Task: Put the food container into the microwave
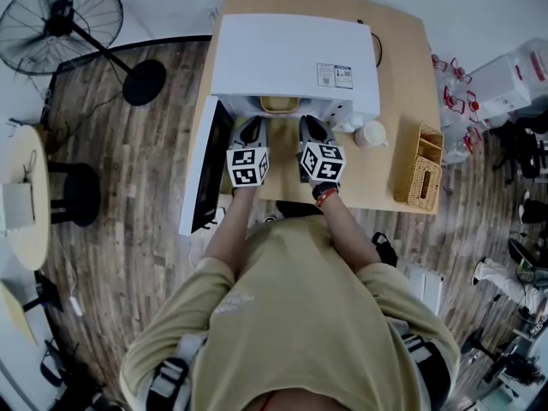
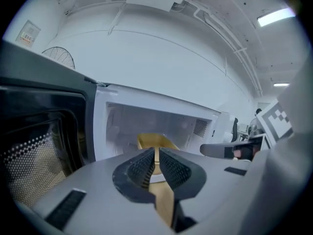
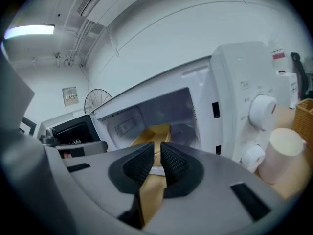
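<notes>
A tan food container [image 1: 280, 104] sits in the mouth of the white microwave [image 1: 291, 58], whose door [image 1: 208, 165] hangs open to the left. My left gripper [image 1: 250, 135] is shut on the container's left rim and my right gripper [image 1: 310, 134] on its right rim. In the left gripper view the container [image 2: 155, 142] reaches from the shut jaws [image 2: 156, 163] into the lit cavity. The right gripper view shows the same container [image 3: 157, 132] beyond its shut jaws [image 3: 157, 161], with the microwave's knobs [image 3: 262, 110] to the right.
A white cup [image 1: 372, 134] stands right of the microwave, close to my right gripper, and a wicker basket [image 1: 419, 168] sits at the right end of the wooden table [image 1: 390, 75]. A floor fan [image 1: 60, 24] stands far left.
</notes>
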### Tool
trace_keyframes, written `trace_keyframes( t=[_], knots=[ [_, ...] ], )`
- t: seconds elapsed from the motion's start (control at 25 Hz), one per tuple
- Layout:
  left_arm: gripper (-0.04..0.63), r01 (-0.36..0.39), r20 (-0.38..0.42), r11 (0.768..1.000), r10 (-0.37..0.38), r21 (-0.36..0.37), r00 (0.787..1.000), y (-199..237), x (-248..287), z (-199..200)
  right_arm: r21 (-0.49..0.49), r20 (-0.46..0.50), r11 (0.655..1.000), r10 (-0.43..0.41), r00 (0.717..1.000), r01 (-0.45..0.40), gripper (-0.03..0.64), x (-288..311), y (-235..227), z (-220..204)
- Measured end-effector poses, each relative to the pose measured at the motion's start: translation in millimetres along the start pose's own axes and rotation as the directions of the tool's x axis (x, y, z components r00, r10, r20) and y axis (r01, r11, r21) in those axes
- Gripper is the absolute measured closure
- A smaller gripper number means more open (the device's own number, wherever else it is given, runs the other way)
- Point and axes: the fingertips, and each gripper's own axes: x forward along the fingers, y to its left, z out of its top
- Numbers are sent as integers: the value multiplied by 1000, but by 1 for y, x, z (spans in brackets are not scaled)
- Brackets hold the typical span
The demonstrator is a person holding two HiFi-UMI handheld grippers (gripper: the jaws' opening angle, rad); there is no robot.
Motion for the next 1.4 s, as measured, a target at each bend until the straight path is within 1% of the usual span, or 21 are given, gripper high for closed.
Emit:
trace_keyframes(
  t=[0.32,0.44,0.76,0.96,1.08,1.16,1.24,1.32,1.4],
  knots=[
    [566,-23,27,1000,23,14,999,-3,-31,-1,-45,32,999,-11,999,13,575,-34,9,0],
    [575,-18,37,1000,17,22,999,-4,-40,0,-52,45,998,-15,999,18,585,-43,12,0],
    [575,5,27,1000,-6,28,1000,-8,-53,-5,-54,55,998,-11,998,14,594,-52,21,-2],
    [575,22,24,1000,-23,18,999,-10,-51,-4,-56,52,998,-9,999,12,594,-50,21,0],
    [575,48,31,999,-47,-21,998,-12,-47,-2,-64,43,998,-2,999,5,594,-45,21,1],
    [575,55,10,998,-55,-18,998,-13,-42,-6,-79,30,997,10,1000,-8,594,-40,22,2],
    [575,59,-33,998,-59,-13,998,-14,-37,-18,-103,5,994,26,1000,-25,594,-34,25,-1],
    [575,59,-97,998,-62,-31,993,-9,-40,-39,-123,-42,991,40,998,-44,595,-28,32,-13],
    [575,61,-170,997,-69,-50,983,-3,-47,-64,-133,-107,989,53,993,-67,595,-23,43,-31]
  ],
)
